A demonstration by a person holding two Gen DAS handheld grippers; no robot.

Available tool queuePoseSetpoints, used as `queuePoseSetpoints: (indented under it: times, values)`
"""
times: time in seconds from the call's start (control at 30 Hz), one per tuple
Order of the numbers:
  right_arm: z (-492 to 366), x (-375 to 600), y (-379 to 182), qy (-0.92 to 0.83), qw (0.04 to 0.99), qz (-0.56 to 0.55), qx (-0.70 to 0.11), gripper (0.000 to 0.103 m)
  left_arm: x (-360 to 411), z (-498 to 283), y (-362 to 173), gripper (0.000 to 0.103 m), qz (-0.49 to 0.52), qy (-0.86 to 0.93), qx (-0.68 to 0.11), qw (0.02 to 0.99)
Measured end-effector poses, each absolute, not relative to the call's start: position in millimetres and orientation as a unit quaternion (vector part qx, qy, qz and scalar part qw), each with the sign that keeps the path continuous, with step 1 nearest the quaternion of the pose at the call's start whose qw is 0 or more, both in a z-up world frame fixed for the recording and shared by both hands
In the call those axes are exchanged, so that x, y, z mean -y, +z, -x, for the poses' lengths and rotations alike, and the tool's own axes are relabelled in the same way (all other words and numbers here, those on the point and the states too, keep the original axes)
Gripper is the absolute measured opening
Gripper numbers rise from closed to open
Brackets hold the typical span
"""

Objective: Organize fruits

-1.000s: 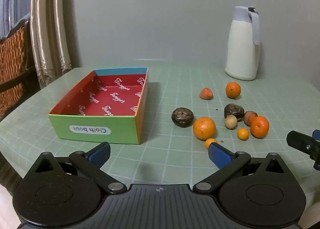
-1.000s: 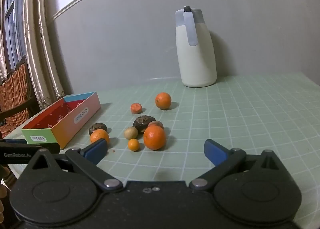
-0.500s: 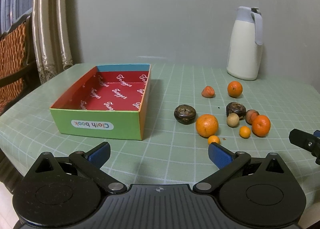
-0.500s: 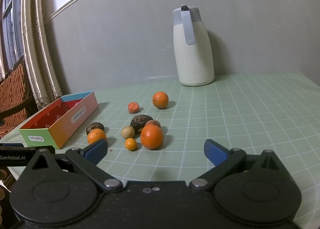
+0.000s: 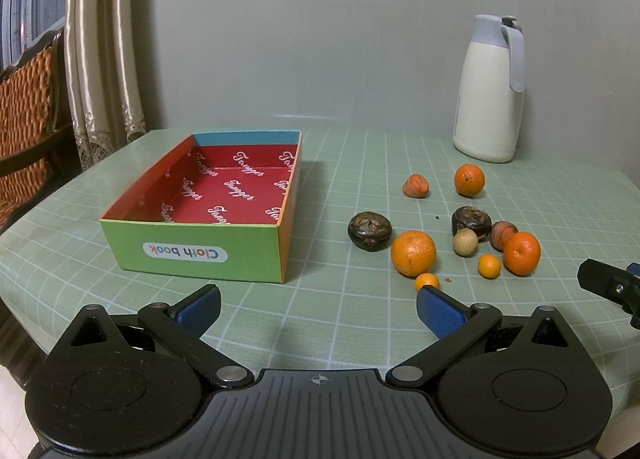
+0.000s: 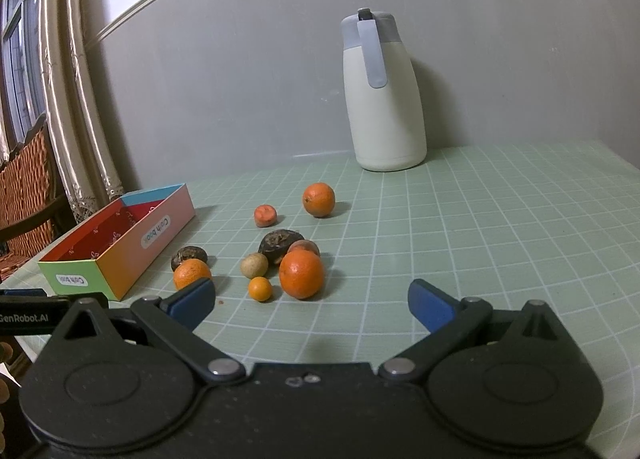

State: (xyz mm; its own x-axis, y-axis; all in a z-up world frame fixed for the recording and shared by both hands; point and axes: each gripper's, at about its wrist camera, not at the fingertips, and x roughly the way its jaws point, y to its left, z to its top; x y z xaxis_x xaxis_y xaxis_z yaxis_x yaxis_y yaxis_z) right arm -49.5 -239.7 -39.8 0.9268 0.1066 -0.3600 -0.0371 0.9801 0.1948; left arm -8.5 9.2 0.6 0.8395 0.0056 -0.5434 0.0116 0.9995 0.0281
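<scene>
An open cardboard box [image 5: 192, 251] [image 6: 120, 255] with a red printed inside stands empty on the left of the table. To its right lie several fruits: a large orange [image 5: 413, 253] [image 6: 191, 274], another orange [image 5: 521, 253] [image 6: 301, 274], a third farther back [image 5: 469, 179] [image 6: 318, 199], two dark wrinkled fruits [image 5: 369, 230] [image 5: 471, 221], small kumquats [image 5: 427, 281] [image 6: 260, 288], a beige round fruit [image 5: 465, 242] [image 6: 254, 265]. My left gripper [image 5: 318, 309] is open near the table's front edge. My right gripper [image 6: 310, 301] is open just short of the fruits. Neither holds anything.
A white thermos jug [image 5: 490, 89] [image 6: 382, 95] with a grey lid stands at the back against the wall. A green grid-patterned cloth [image 5: 360, 323] covers the table. A wicker chair [image 5: 24, 107] and curtains [image 5: 100, 59] are at the left. The right gripper's tip [image 5: 610, 285] shows at the left view's right edge.
Both grippers have shifted slightly; the box and fruits sit a little lower and nearer in the views. Nothing on the table has moved, and both grippers stay open.
</scene>
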Motion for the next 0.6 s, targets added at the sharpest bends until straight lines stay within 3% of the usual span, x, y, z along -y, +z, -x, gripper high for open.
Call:
queuePoseSetpoints:
  times: [0.6]
  values:
    - [50.1,240.5,-39.4,0.036,0.977,-0.093,-0.187,0.103,-8.4,8.0,1.3,0.103,-0.015,-0.002,-0.283,0.959]
